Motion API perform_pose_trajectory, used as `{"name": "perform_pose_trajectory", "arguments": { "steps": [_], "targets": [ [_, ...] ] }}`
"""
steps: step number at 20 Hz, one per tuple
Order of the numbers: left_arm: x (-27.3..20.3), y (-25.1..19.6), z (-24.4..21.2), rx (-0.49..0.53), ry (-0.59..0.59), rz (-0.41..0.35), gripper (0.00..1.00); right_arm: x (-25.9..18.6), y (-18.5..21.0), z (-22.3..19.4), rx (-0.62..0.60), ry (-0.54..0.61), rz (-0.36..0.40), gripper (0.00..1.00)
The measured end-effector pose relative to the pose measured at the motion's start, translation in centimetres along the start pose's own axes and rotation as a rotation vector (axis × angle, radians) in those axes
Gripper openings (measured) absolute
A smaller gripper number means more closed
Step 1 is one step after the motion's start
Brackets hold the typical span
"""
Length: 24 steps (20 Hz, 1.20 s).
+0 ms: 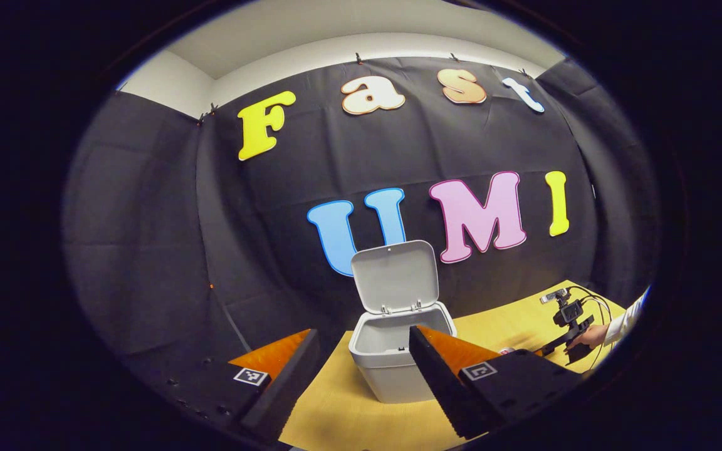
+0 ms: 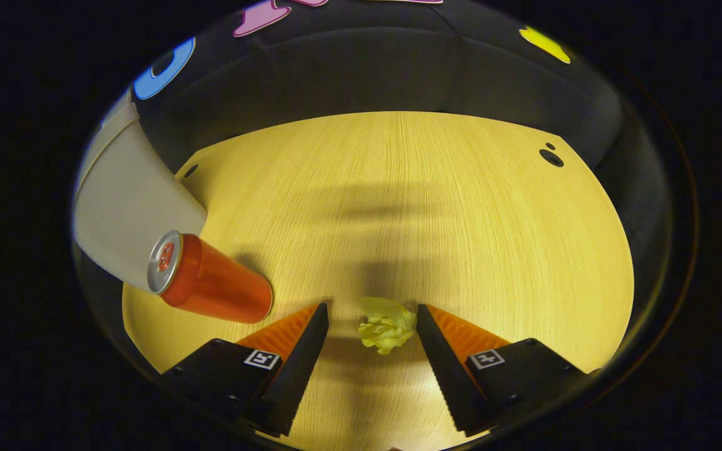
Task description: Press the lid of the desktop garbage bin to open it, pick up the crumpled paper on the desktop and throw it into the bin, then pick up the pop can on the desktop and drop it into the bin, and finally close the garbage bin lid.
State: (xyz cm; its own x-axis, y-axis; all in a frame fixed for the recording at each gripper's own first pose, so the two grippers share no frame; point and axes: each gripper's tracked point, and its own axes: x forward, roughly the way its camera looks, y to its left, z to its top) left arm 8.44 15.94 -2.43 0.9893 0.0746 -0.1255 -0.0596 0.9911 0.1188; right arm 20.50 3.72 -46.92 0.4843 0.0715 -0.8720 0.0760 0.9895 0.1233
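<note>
One pop can [image 2: 210,282] stands upright by the bin [image 2: 129,213], and one crumpled paper [image 2: 387,331] sits between the spread right gripper [image 2: 373,338]; the left gripper [image 1: 361,360] is spread too.

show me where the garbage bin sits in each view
Left gripper view: garbage bin at lower centre, lid raised.
Right gripper view: its pale side at the left edge, behind the pop can.
Shared landmark: the wooden desktop.

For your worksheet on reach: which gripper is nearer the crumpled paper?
Right. The right gripper straddles the crumpled paper, fingers open; the left gripper hangs open before the bin.
</note>
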Motion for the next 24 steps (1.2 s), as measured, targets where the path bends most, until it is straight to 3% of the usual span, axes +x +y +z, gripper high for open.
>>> {"name": "perform_pose_trajectory", "arguments": {
  "steps": [3, 4, 8, 16, 19, 24],
  "targets": [
    [0.0, -0.2, 0.0, 0.01, 0.004, -0.001, 0.96, -0.1, -0.4, -0.2, -0.025, -0.006, -0.023, 0.46],
    [0.0, -0.4, -0.1, 0.006, 0.003, -0.004, 0.95, -0.4, -0.2, 0.1, -0.032, -0.016, -0.017, 0.42],
    [0.5, -1.8, 0.3, -0.031, -0.012, -0.033, 0.95, -4.3, 1.5, 3.2, -0.058, -0.152, 0.035, 0.42],
    [1.1, -4.2, 0.5, -0.087, -0.03, -0.102, 0.96, -17.5, 9.3, 14.2, -0.165, -0.548, 0.204, 0.41],
    [0.8, -4.5, 0.6, -0.093, -0.038, -0.113, 0.95, -23.0, 13.3, 18.0, -0.222, -0.68, 0.27, 0.41],
    [0.2, -4.5, -0.1, -0.104, -0.032, -0.1, 0.96, -29.0, 22.8, 21.4, -0.283, -0.798, 0.458, 0.41]
  ]
}}
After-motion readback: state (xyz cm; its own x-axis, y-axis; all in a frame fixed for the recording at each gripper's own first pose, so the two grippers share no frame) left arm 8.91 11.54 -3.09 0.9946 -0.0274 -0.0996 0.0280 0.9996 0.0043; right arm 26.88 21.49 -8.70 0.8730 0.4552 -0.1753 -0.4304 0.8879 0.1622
